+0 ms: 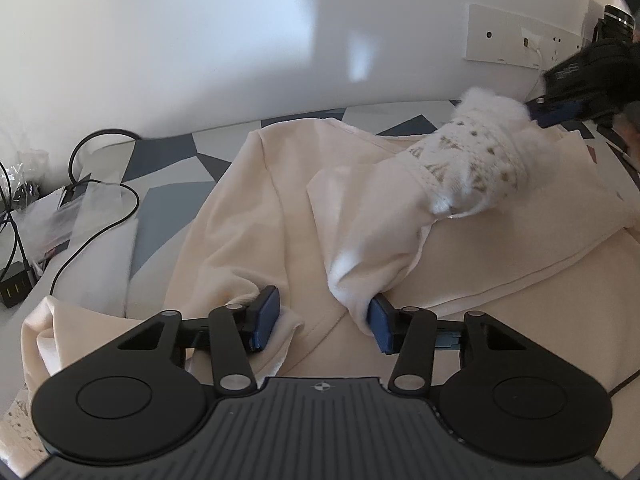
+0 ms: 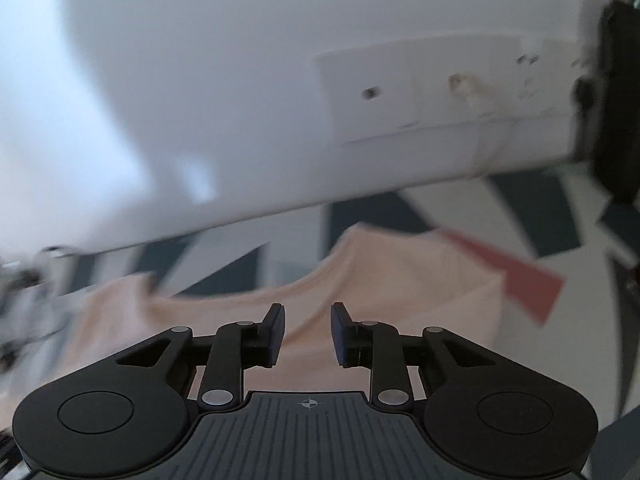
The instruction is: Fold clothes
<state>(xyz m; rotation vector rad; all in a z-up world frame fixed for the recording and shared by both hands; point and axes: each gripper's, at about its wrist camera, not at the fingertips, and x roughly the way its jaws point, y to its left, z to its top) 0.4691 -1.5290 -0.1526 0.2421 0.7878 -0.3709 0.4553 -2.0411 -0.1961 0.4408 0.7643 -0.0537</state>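
A cream garment (image 1: 248, 208) lies spread on a cover with blue, grey and white shapes (image 1: 176, 196). One sleeve is folded across the body. Its white knit cuff with a speckled pattern (image 1: 472, 164) points to the far right. My left gripper (image 1: 323, 320) is open wide just above the cloth. Its right pad (image 1: 380, 324) touches the sleeve's bunched near end and its left pad (image 1: 266, 318) rests against a fold. My right gripper (image 1: 544, 109) hovers by the fluffy end of the cuff. In the blurred right wrist view it (image 2: 308, 328) is open with nothing between its fingers, over the cream garment (image 2: 400, 280).
Black cables (image 1: 100, 232), a power adapter (image 1: 14, 288) and clear plastic bags (image 1: 52, 216) lie at the left edge. A white wall with a socket panel (image 1: 508, 40) runs behind the cover. A red shape of the cover (image 2: 524, 276) shows beside the garment.
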